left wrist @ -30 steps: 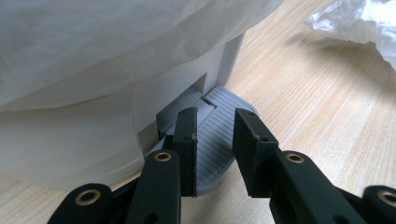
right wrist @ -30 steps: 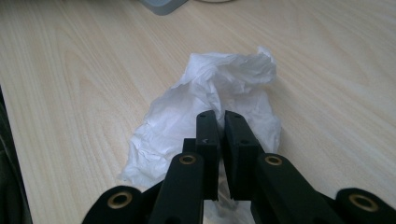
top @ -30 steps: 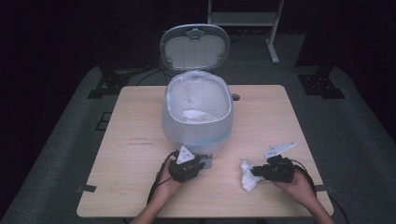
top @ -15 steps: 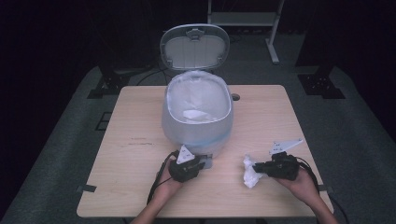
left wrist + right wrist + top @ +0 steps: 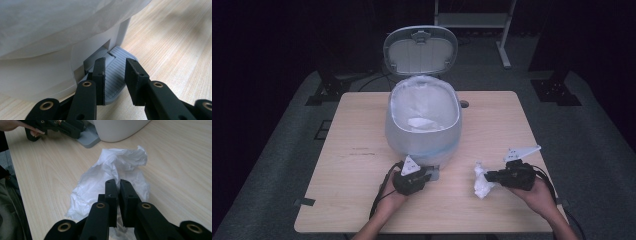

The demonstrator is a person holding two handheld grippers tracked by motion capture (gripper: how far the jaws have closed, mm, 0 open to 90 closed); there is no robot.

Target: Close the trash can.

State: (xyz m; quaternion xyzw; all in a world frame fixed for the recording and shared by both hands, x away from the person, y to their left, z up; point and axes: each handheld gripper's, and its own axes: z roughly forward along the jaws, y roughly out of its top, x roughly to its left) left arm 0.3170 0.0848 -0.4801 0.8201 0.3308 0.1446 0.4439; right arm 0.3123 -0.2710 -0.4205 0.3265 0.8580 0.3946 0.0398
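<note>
A pale grey pedal bin (image 5: 424, 135) with a white liner stands mid-table, its lid (image 5: 420, 50) raised. My left gripper (image 5: 429, 174) (image 5: 116, 62) rests its tips on the bin's grey ribbed pedal (image 5: 115, 75) (image 5: 434, 173), jaws nearly together with nothing between them. To the right, my right gripper (image 5: 488, 176) (image 5: 117, 182) lies low over the table, shut on a crumpled white paper wad (image 5: 481, 182) (image 5: 120, 165). The right gripper view also shows the left gripper (image 5: 75, 131) by the pedal (image 5: 88, 138).
A piece of white paper (image 5: 422, 122) lies inside the bin. The wooden table (image 5: 352, 200) has bare surface to the left and right of the bin. A small dark hole (image 5: 463, 104) sits behind the bin. Dark stands and a shelf frame surround the table.
My right hand has shifted slightly and its grey top plate has tilted, still with the paper wad. The left gripper, the bin and its raised lid have stayed put.
</note>
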